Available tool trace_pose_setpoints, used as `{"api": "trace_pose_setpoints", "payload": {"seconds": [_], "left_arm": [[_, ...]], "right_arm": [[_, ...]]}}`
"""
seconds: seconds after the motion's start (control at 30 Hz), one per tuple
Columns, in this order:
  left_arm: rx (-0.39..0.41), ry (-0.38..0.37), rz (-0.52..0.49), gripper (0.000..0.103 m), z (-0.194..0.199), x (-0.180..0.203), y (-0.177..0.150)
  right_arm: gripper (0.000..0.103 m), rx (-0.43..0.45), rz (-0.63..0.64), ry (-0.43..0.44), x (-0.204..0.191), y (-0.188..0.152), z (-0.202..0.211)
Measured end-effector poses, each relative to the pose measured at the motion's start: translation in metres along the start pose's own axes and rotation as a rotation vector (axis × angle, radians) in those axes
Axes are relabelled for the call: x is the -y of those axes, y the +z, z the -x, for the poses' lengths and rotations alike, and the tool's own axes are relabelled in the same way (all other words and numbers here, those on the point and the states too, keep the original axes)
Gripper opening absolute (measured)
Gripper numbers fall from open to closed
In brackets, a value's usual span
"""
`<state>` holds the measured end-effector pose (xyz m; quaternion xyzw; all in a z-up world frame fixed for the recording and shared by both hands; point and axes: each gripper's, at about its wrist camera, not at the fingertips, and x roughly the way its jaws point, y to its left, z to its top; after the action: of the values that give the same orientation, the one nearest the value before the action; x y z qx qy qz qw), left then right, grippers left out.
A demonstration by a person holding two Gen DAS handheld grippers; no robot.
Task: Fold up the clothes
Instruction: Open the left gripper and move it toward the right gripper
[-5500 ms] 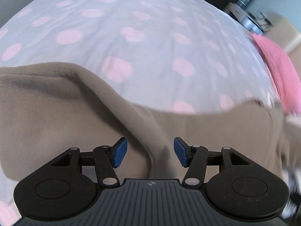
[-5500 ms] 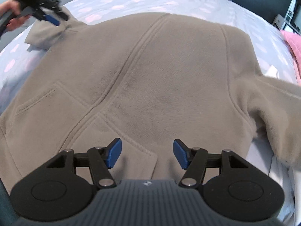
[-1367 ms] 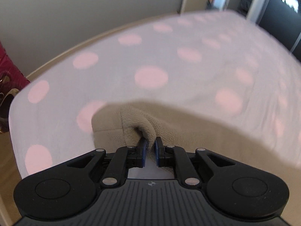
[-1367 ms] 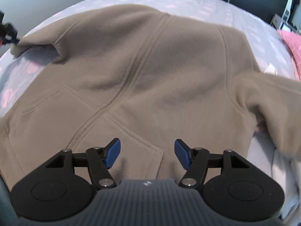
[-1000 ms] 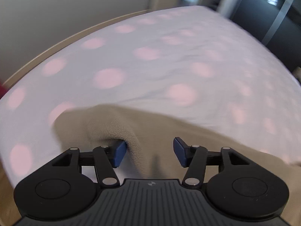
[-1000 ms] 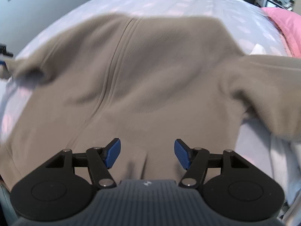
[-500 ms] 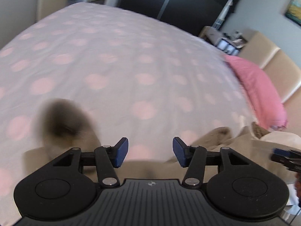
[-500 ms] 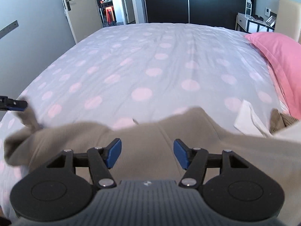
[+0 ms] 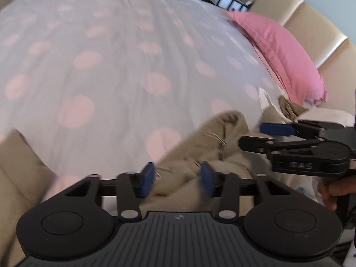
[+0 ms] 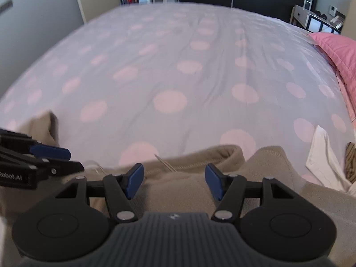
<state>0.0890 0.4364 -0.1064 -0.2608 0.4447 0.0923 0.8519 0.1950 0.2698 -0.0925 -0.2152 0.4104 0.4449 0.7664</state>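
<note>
Across the polka-dot bedspread (image 10: 178,71) a tan fleece (image 10: 189,191) lies beside a pink pillow (image 9: 280,51).

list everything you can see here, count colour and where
fleece jacket: one, tan, lying on the near part of the bed under both grippers
bed sheet: one, white with pink dots, covering the bed
pillow: one, pink, at the right side of the bed
white cloth: one, on the bed at the right, beside the jacket
brown cloth: one, bunched at the right edge; too little shows to say what it is
headboard: one, beige padded, behind the pillow
shelf unit: one, with clutter on it, in the far right corner
left gripper: one, black with blue pads, jaws open over the jacket
right gripper: one, black with blue pads, jaws open over the jacket collar
hand: one, holding the right gripper's handle
</note>
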Motion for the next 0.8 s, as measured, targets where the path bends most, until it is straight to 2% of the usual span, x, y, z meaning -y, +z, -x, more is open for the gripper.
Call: {"api": "trace_pose_setpoints", "payload": {"seconds": [0.13,0.23,0.37,0.47,0.57,0.7,0.73,0.77,0.8], "left_arm": [[-0.100,-0.042,0.012,0.031,0.003,0.008,-0.017],[-0.193,-0.053,0.006,0.031,-0.001,0.016,-0.042],[-0.233,-0.029,-0.041,0.031,-0.010,0.029,-0.080],[-0.264,-0.011,-0.076,0.031,-0.017,0.038,-0.109],[-0.265,0.008,-0.109,0.031,-0.013,0.046,-0.112],[-0.237,0.001,-0.128,0.032,0.007,0.044,-0.096],[-0.219,0.005,-0.130,0.037,0.014,0.042,-0.092],[-0.201,0.010,-0.132,0.048,0.021,0.039,-0.087],[-0.181,0.016,-0.130,0.052,0.027,0.036,-0.081]], "right_arm": [[0.063,-0.080,0.052,0.010,-0.001,-0.020,0.007],[0.062,-0.133,0.056,0.043,0.002,-0.054,0.015],[0.062,-0.167,0.005,0.082,0.009,-0.105,0.022],[0.062,-0.157,0.001,0.086,0.009,-0.137,0.025],[0.062,-0.147,0.031,0.073,0.003,-0.151,0.032],[0.062,-0.133,0.018,0.103,0.014,-0.145,0.040],[0.062,-0.124,0.001,0.118,0.019,-0.140,0.043],[0.060,-0.115,-0.015,0.130,0.023,-0.134,0.047],[0.060,-0.104,-0.031,0.143,0.028,-0.128,0.052]]}}
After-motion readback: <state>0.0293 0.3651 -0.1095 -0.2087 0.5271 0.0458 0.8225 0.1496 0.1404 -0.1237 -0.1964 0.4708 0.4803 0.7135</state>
